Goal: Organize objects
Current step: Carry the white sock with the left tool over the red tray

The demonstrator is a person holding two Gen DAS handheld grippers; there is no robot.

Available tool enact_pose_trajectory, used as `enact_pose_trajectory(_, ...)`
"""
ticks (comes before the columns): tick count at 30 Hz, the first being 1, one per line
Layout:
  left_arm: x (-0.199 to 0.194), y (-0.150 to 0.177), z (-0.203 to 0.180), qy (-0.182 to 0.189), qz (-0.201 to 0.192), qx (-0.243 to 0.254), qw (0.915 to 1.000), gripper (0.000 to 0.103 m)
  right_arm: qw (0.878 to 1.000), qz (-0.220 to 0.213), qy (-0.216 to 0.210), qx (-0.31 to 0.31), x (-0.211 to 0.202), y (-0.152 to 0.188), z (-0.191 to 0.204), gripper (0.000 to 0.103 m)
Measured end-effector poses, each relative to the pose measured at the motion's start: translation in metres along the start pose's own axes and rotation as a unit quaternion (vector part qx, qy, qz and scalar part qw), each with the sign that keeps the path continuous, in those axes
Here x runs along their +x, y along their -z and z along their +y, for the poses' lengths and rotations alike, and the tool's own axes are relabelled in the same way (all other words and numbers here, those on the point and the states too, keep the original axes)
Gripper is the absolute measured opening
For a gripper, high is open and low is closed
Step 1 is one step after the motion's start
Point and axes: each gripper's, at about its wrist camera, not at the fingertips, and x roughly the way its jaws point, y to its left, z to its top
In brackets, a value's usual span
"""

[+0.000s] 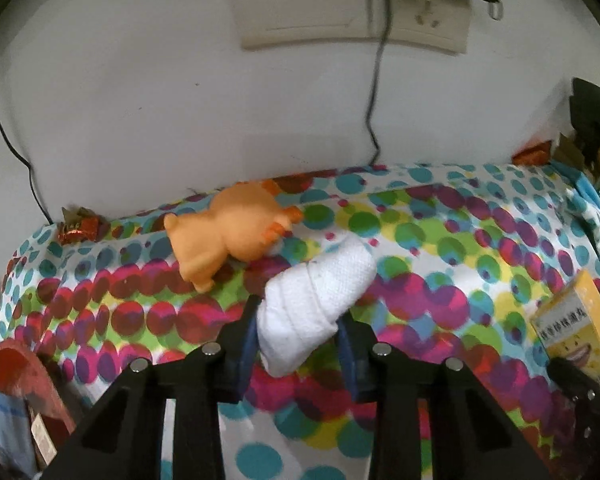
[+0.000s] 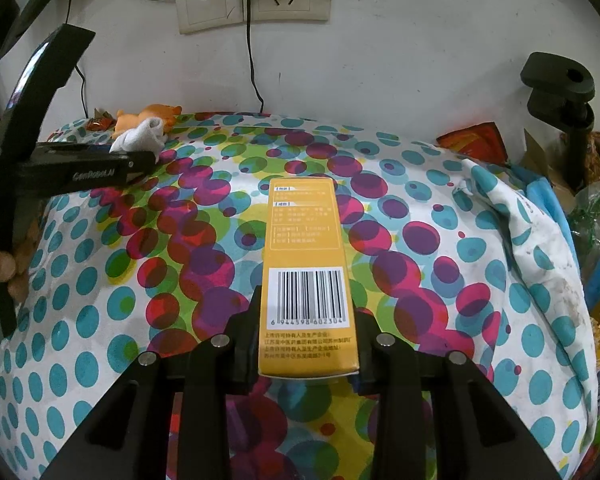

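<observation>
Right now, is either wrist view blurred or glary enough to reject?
Left wrist view: soft motion blur on the orange plastic toy and rolled white sock; the wall cable smears. Right wrist view: sharp, the yellow cardboard box barcode is readable. Both bend strongly at the fisheye edges.

White sock (image 1: 316,300) knitted cloth; yellow box (image 2: 306,276) matt cardboard; tablecloth (image 2: 440,208) smooth fabric.
</observation>
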Motion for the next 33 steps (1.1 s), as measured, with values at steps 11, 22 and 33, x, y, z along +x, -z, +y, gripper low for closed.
enact_pose_trajectory(11,-0.047,0.052,-0.021,-0.001,-0.008,-0.002,1.0,0.035,1.0,0.0,0.0,0.0,0.0,0.0,0.0,0.033)
enact_pose_trajectory(22,-0.081,0.105,-0.016,-0.017,-0.025,-0.022,0.9993,0.035,1.0,0.0,0.0,0.0,0.0,0.0,0.0,0.033)
enact_pose_trajectory(33,-0.136,0.117,-0.026,-0.008,-0.055,0.022,0.9982,0.035,1.0,0.0,0.0,0.0,0.0,-0.001,-0.001,0.033)
